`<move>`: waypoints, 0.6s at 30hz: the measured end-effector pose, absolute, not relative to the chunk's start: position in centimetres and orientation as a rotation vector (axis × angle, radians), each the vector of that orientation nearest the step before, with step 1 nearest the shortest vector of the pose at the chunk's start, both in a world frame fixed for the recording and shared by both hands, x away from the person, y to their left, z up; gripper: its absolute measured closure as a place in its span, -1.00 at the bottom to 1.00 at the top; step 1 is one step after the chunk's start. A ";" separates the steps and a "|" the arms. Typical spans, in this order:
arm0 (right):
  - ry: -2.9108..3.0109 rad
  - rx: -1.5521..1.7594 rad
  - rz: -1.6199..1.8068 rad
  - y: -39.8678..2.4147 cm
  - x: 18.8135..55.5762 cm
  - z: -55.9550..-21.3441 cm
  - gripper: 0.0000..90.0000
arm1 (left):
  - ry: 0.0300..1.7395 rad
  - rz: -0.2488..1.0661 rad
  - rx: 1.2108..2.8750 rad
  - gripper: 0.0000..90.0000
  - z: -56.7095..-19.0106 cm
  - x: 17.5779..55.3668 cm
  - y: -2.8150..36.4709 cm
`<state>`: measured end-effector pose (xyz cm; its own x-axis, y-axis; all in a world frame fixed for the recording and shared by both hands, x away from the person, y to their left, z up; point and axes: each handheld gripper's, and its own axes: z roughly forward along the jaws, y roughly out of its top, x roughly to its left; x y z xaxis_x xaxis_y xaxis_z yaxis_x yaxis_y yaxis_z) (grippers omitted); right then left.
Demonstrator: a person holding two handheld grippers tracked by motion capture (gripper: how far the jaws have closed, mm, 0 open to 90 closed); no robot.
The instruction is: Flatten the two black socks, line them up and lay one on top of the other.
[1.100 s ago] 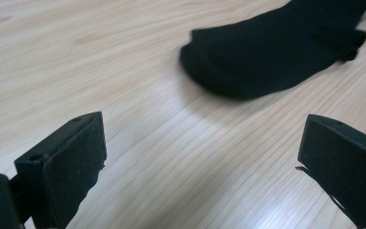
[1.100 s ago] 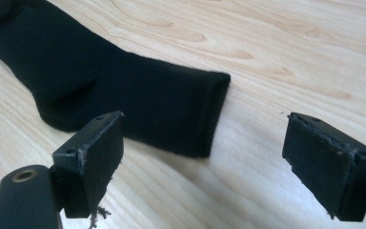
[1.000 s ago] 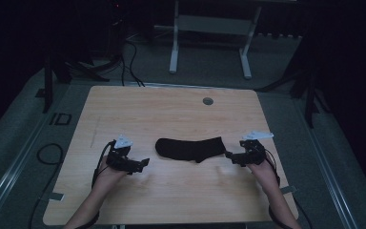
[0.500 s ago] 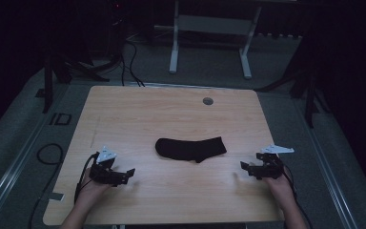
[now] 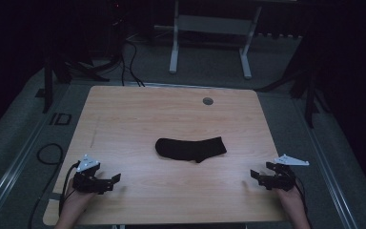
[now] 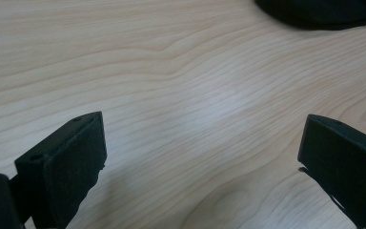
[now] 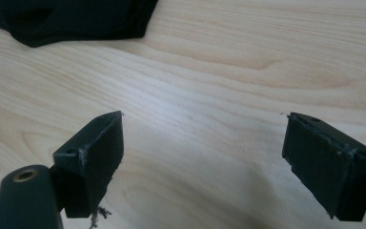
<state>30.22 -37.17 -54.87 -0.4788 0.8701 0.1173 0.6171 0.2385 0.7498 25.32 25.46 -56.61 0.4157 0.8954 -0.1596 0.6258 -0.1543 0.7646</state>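
Both grippers, left (image 5: 109,180) and right (image 5: 256,177), have pulled back, jaws wide open, empty. Soft, light sock (image 5: 190,149): pinch its ends.

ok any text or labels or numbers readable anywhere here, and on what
"ID": large dark letters on the grey floor mat, left of the table.
Nothing is written on the black sock, the left gripper or the right gripper that can be read.
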 end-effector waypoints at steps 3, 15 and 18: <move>2.172 1.387 1.096 -37.7 29.6 -54.9 -0.69 | 1.312 0.431 1.861 -0.94 -56.7 25.0 25.8; 2.108 1.387 1.095 -38.1 28.7 -54.9 -0.69 | 1.264 0.491 1.803 -0.94 -56.4 24.3 26.1; 2.087 1.394 1.111 -38.1 28.6 -54.7 -0.69 | 1.260 0.499 1.798 -0.94 -56.4 24.2 26.2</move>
